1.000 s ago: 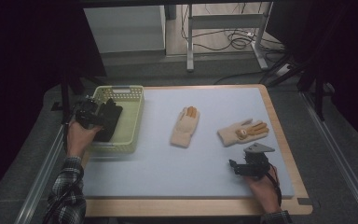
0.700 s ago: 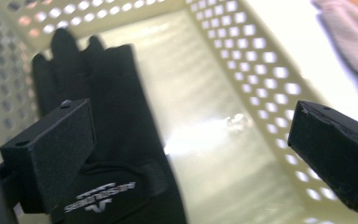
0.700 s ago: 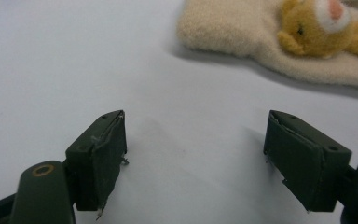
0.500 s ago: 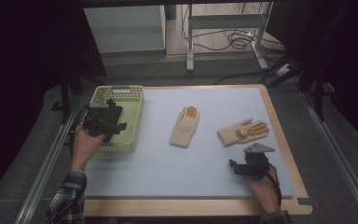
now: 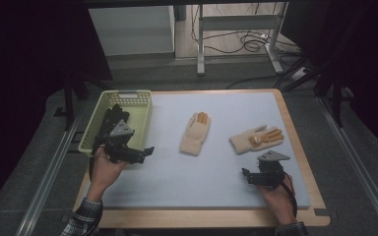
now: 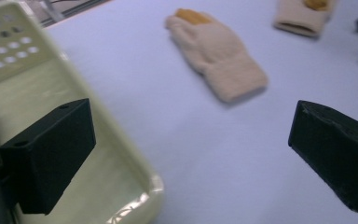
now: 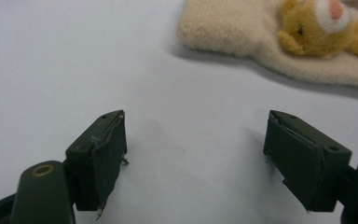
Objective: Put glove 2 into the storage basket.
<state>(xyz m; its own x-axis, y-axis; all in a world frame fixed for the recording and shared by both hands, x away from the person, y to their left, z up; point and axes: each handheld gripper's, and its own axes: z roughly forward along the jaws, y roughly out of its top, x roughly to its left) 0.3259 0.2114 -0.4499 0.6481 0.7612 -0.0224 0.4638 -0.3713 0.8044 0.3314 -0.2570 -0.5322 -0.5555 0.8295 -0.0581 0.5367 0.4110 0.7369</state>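
While fingers [image 6: 335, 154] gape wide, nearest glove [image 6: 219, 56] lies well beyond.

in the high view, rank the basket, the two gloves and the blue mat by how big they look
1. blue mat
2. basket
3. The two gloves, middle glove and bear glove, look about alike, so no ranking between them.
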